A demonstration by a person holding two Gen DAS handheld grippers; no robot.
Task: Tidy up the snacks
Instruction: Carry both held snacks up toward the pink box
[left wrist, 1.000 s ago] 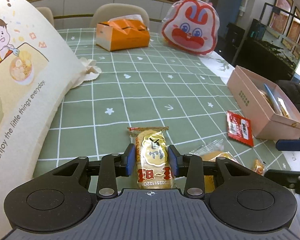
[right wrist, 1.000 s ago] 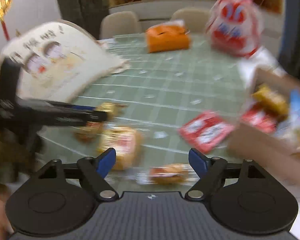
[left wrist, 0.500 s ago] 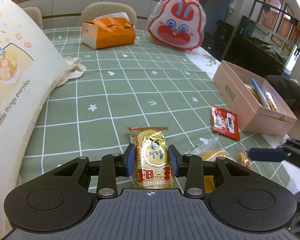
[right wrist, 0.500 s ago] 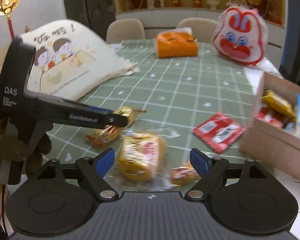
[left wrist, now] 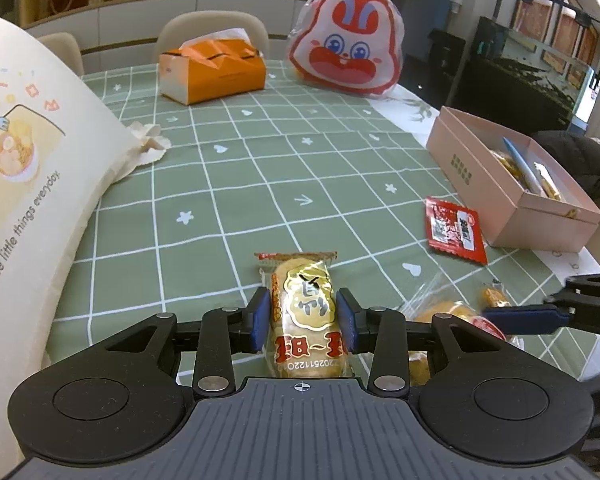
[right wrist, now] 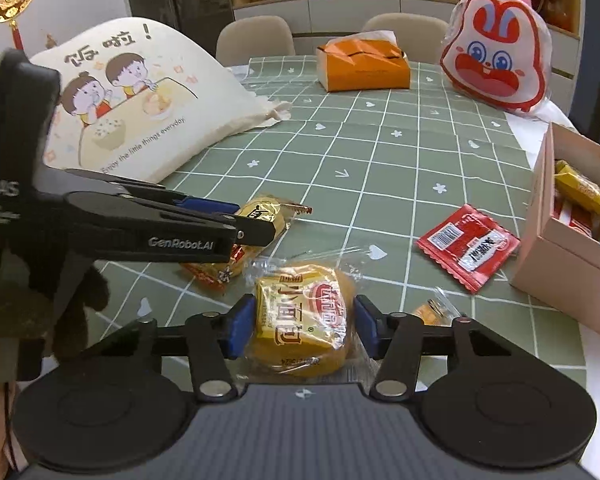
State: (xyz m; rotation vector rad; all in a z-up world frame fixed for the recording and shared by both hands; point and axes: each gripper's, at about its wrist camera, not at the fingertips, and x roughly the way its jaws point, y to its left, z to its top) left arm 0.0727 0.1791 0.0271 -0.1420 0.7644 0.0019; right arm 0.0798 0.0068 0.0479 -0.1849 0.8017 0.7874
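Snacks scattered near the front edge of the worktop (left wrist: 260,184), on a green checked cloth. Gold-wrapped rice cracker (left wrist: 306,312) pinched lengthwise between the blue pads of the left claw (left wrist: 303,316), its far end poking out past the fingertips, lifted or resting just above the cloth: cannot tell which. Yellow bread packet (right wrist: 302,318) sitting between the pads of the right claw (right wrist: 303,322), both pads touching its clear wrapper, so pressed in on the packet. Left claw (right wrist: 220,224) crossing the right wrist view from the left, with the cracker (right wrist: 266,210) at its tip, just beyond the bread. Red sachet (right wrist: 468,244) flat on the cloth toward the right edge, just beside the pink box (right wrist: 540,240). Box open at the right edge, several wrapped snacks inside. Small orange-wrapped sweet (right wrist: 432,312) near the right pad of the right claw. Cream printed bag (right wrist: 132,96) along the left edge; orange tissue box (right wrist: 364,66) and rabbit-face bag (right wrist: 496,54) at the far edge.
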